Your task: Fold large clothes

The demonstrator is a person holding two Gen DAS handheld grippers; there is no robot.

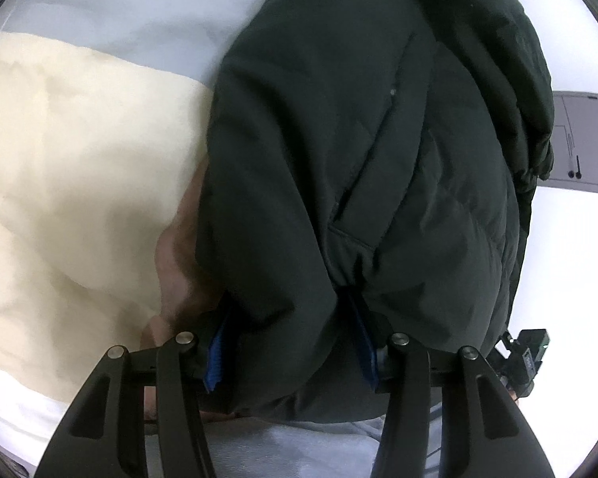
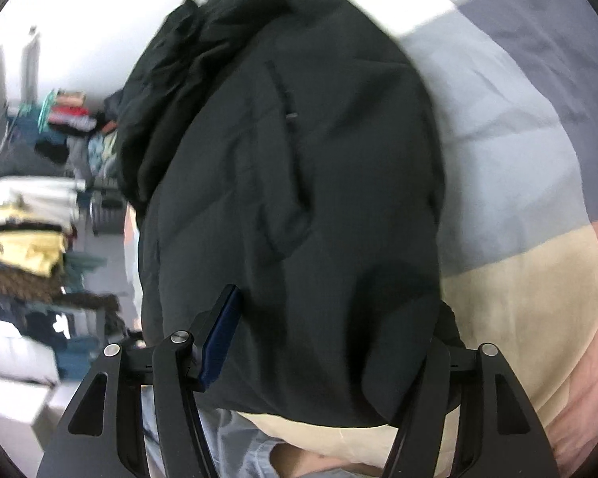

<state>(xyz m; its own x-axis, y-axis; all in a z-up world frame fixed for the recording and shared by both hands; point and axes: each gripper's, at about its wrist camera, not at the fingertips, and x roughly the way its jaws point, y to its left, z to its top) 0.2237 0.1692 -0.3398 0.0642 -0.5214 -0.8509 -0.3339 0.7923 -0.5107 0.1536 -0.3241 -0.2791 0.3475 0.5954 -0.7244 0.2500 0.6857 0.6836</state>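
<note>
The left tool (image 1: 289,342) is clamped on a thick fold of the dark jacket (image 1: 370,151), which bulges between its blue pads (image 1: 215,358) and spreads ahead of it and to its right. To its left lies a cream cover (image 1: 67,183) over a pale blue sheet (image 1: 131,12). The right tool (image 2: 323,342) grips another bunched part of the jacket (image 2: 299,183); one blue pad (image 2: 219,342) shows, the other is buried in cloth. To its right are the cream cover (image 2: 518,310) and blue sheet (image 2: 498,139). Far to its left, stacked clothes (image 2: 32,231) are blurred.
</note>
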